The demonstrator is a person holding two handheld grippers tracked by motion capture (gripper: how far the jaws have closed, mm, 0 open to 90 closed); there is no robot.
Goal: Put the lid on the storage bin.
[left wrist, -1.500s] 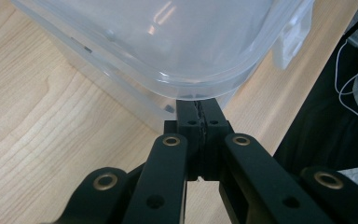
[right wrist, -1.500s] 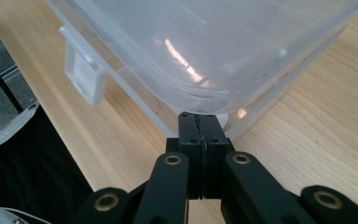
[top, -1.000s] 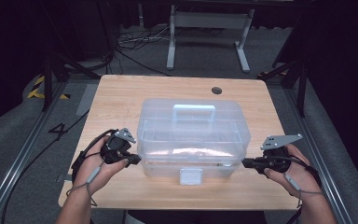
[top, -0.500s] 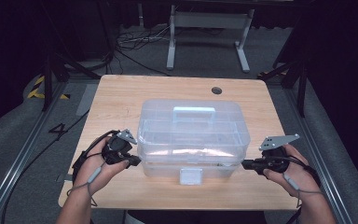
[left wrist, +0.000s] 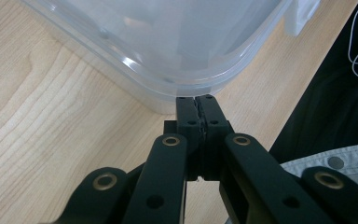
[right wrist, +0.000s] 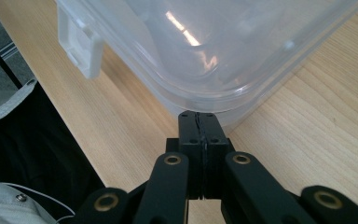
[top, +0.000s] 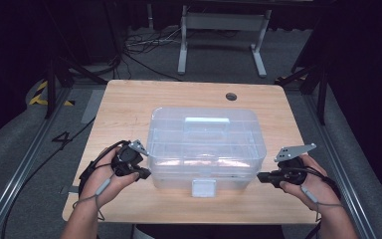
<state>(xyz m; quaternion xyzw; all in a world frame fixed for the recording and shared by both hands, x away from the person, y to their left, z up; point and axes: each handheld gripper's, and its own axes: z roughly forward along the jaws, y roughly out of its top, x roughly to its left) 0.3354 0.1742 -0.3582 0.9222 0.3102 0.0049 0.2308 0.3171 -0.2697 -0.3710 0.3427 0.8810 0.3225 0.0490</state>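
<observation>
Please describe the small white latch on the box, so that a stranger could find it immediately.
On the wooden table stands a clear plastic box with a lid. At the middle of its near side, between the two tools, hangs the latch, an opaque white square on clear plastic.

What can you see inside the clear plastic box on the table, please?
Through the lid of the box only faint dividers and pale blurred shapes show; the cloudy plastic hides what they are.
</observation>
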